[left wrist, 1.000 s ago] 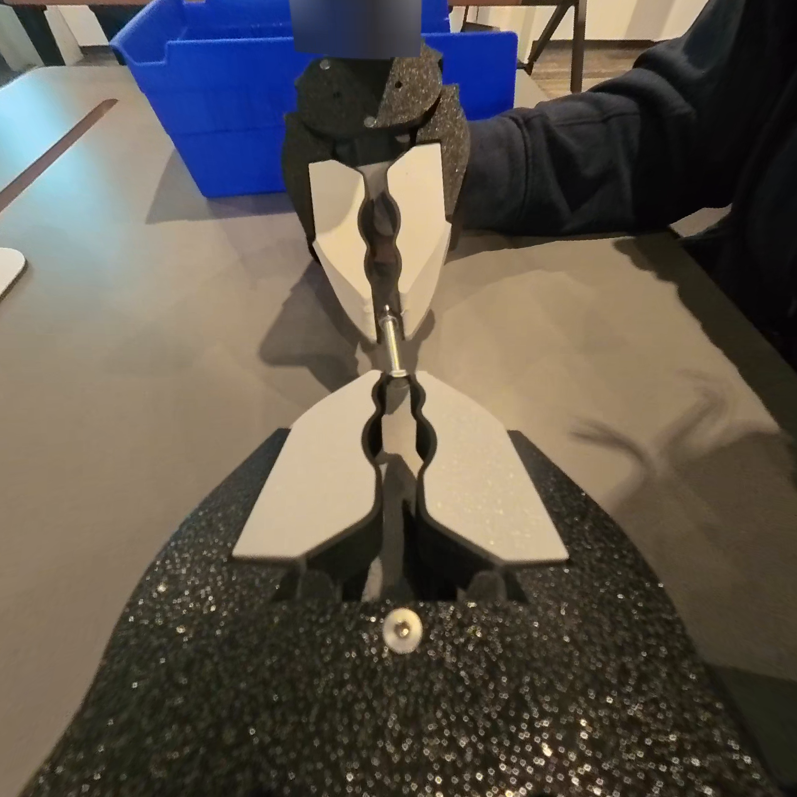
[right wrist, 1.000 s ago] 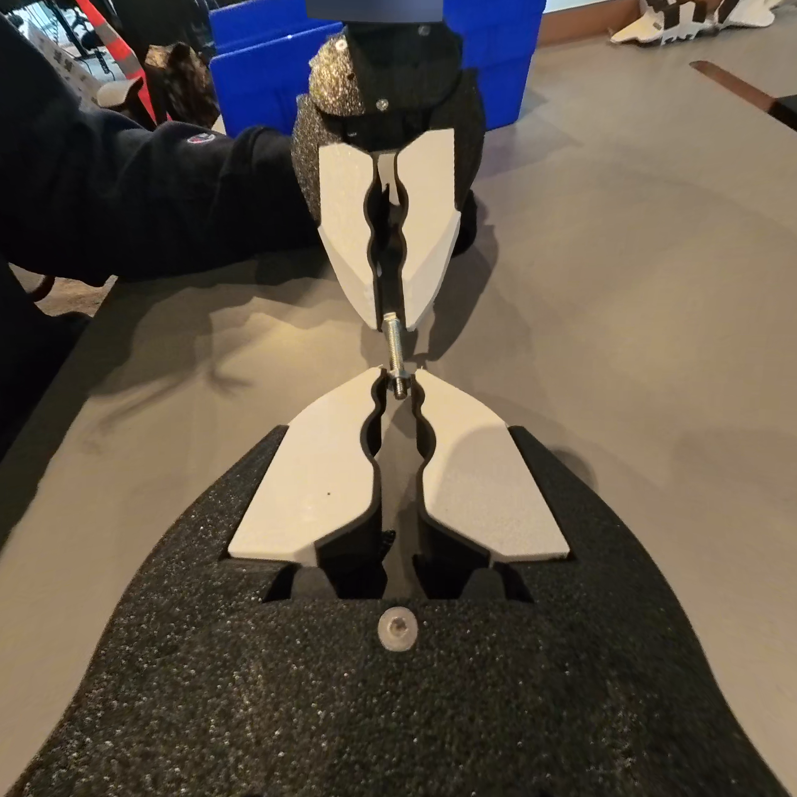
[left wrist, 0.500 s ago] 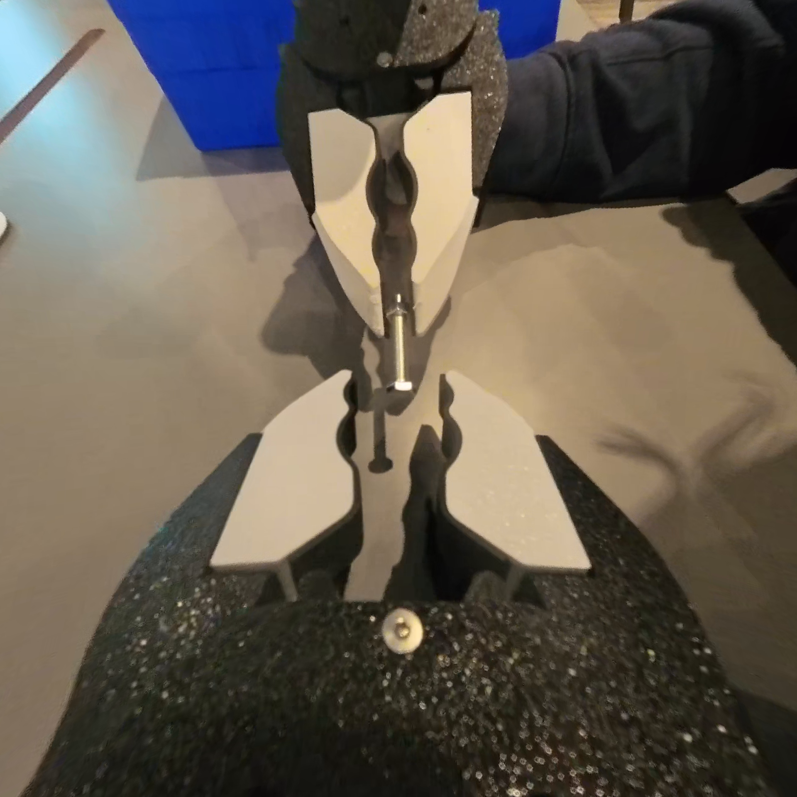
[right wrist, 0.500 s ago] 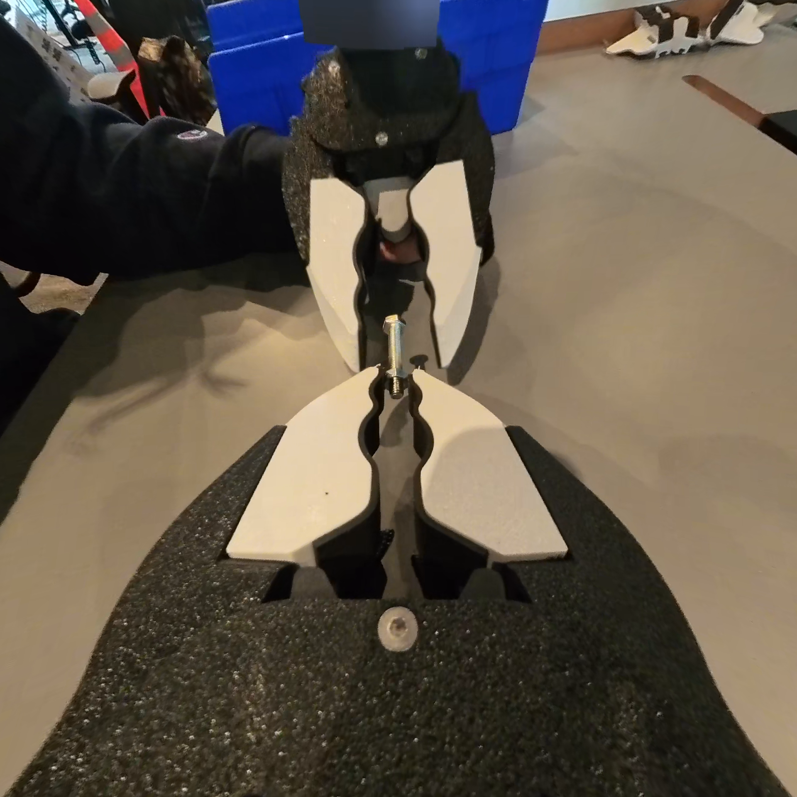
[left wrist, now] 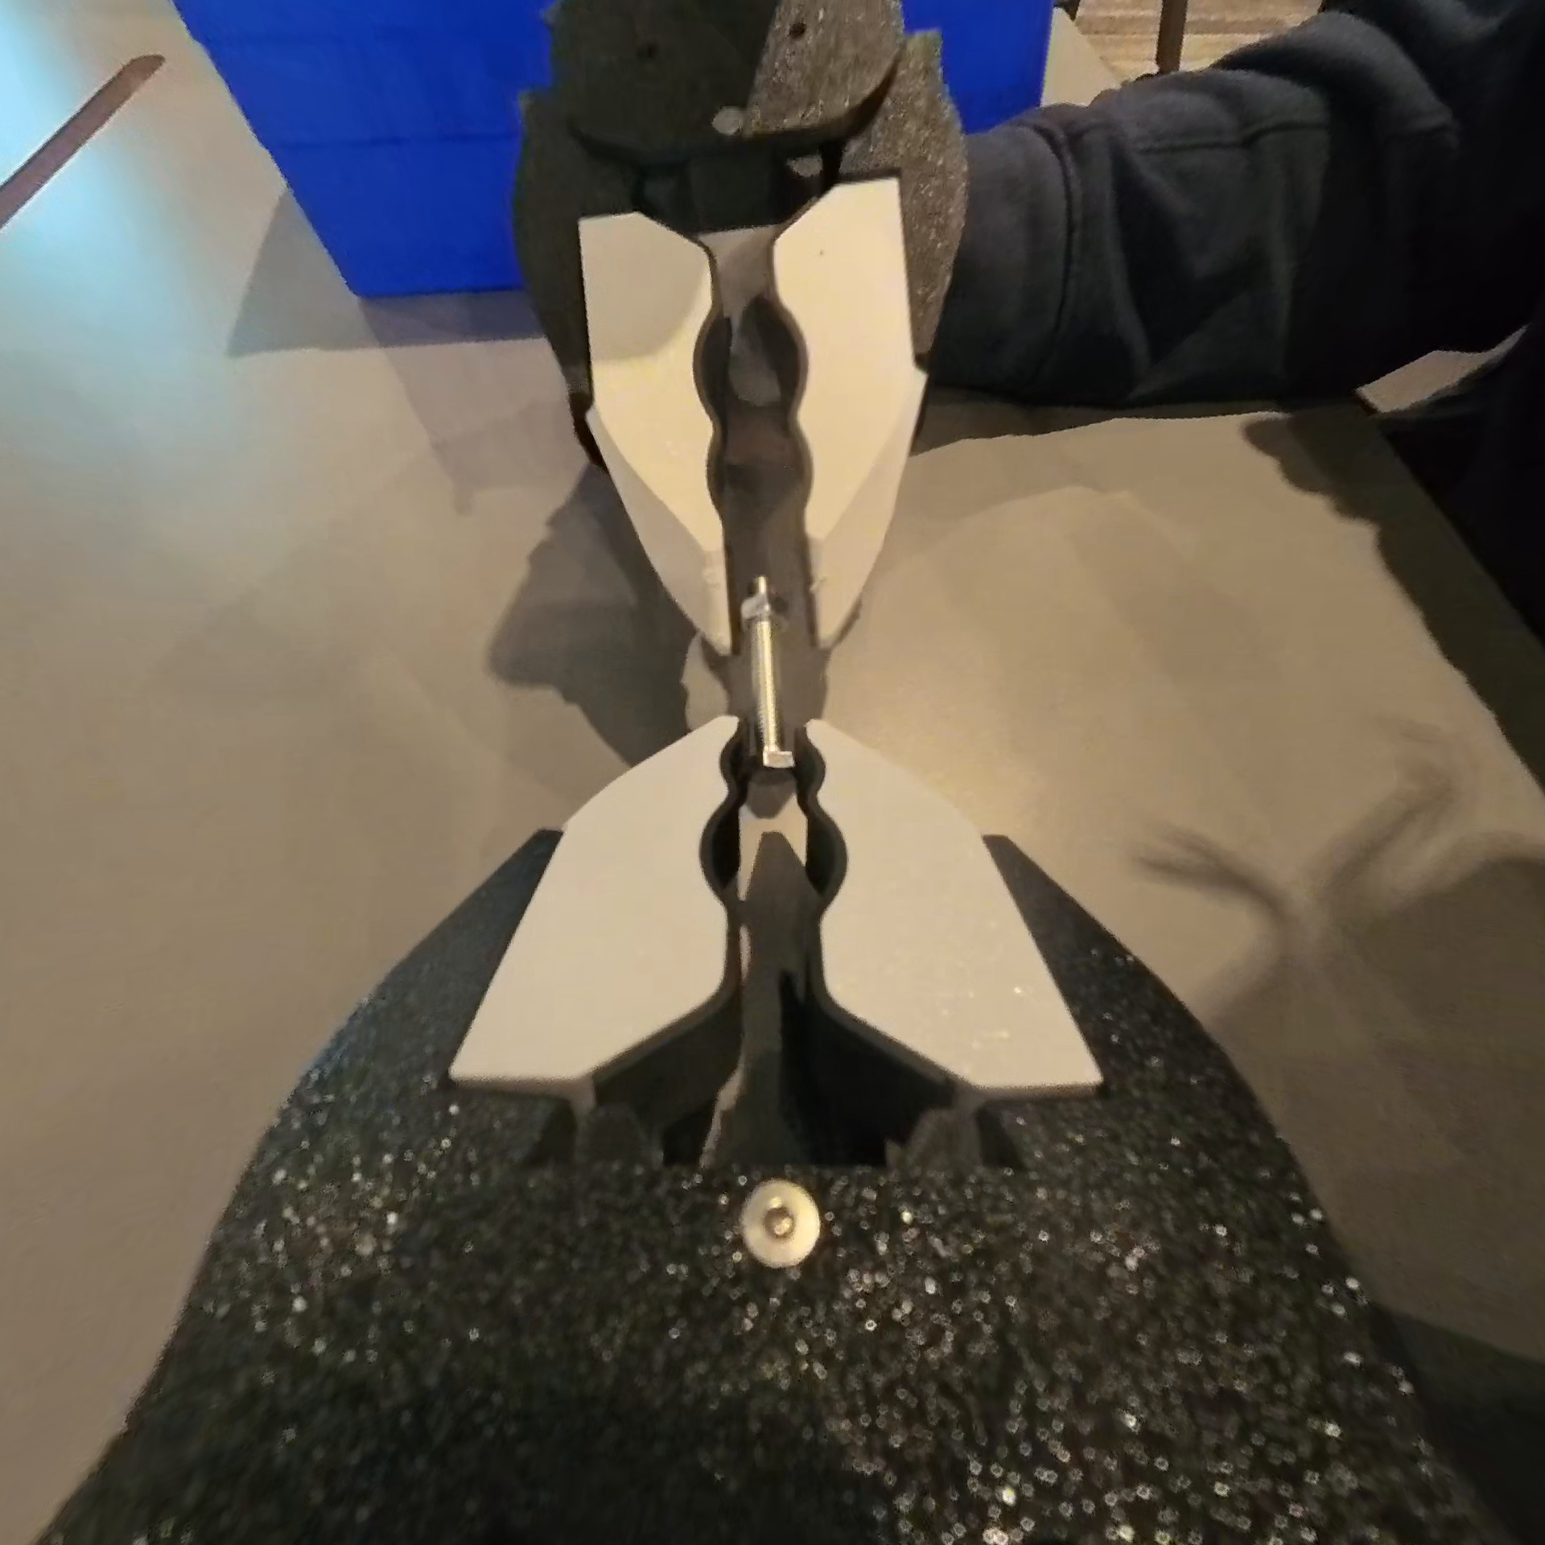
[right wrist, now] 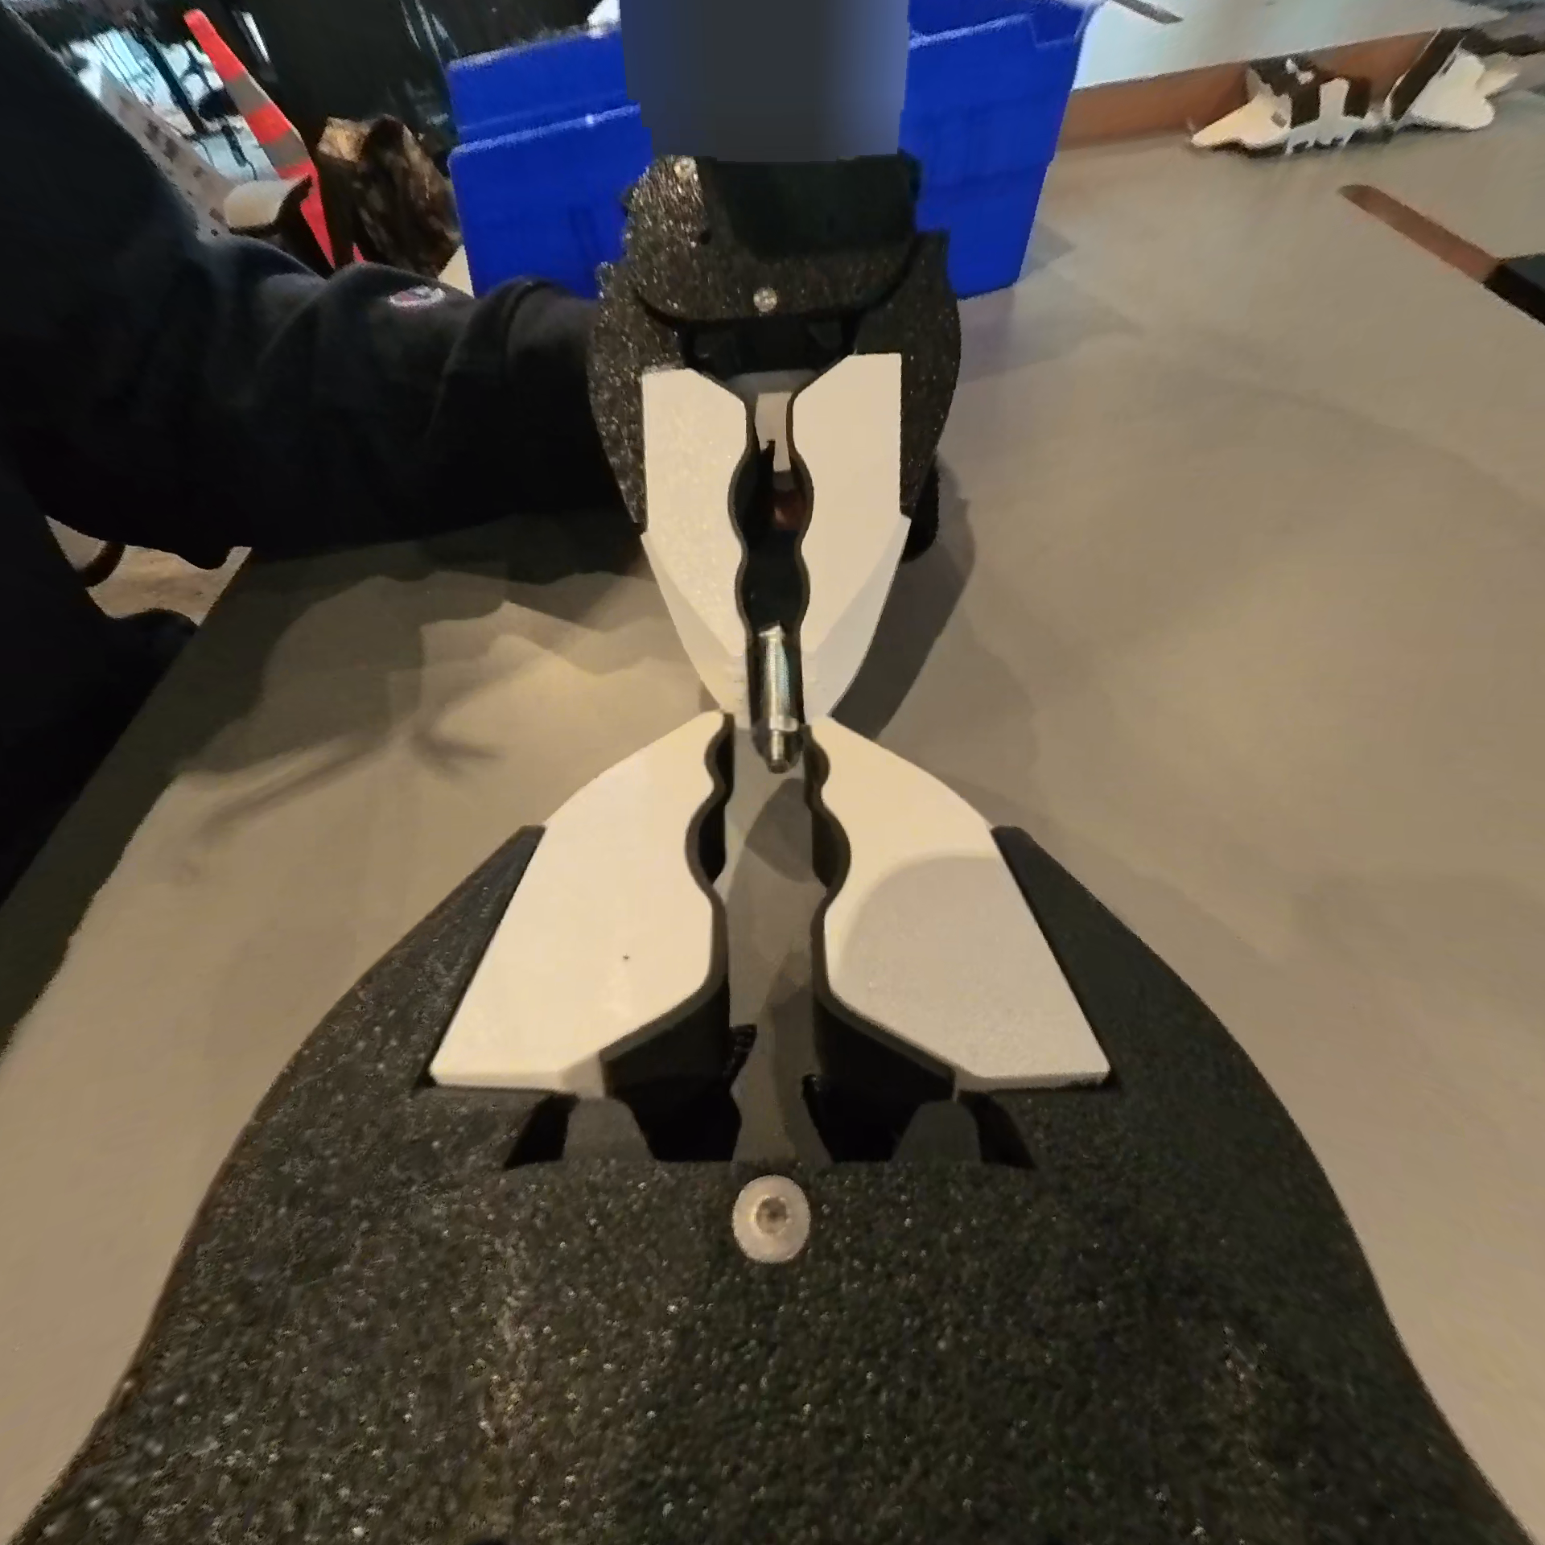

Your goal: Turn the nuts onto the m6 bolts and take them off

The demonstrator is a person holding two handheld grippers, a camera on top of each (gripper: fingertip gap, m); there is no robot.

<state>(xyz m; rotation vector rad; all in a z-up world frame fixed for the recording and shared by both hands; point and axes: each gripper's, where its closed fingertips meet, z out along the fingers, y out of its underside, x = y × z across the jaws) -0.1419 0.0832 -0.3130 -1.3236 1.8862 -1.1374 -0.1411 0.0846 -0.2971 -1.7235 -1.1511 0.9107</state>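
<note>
**Op A:** While the nut (right wrist: 780, 717) sits near the bolt's (left wrist: 765, 669) threaded tip, I log threading as barely begun and removal as not yet started.

**Op B:** Grips?

**Op A:** My left hand-held gripper (left wrist: 771, 742) is pinched on the bolt head, above the surface (left wrist: 251, 669). The right hand-held gripper (right wrist: 769, 729), at its 12 o'clock, is narrow around the nut. I cannot tell if it clamps.

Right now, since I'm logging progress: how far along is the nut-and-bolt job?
Done: the nut is on the bolt, thread tip poking past it. In hand: the left gripper pinches the bolt head, the right gripper the nut, above the table. Left: more turning; whether it is going on or coming off does not show.
</note>
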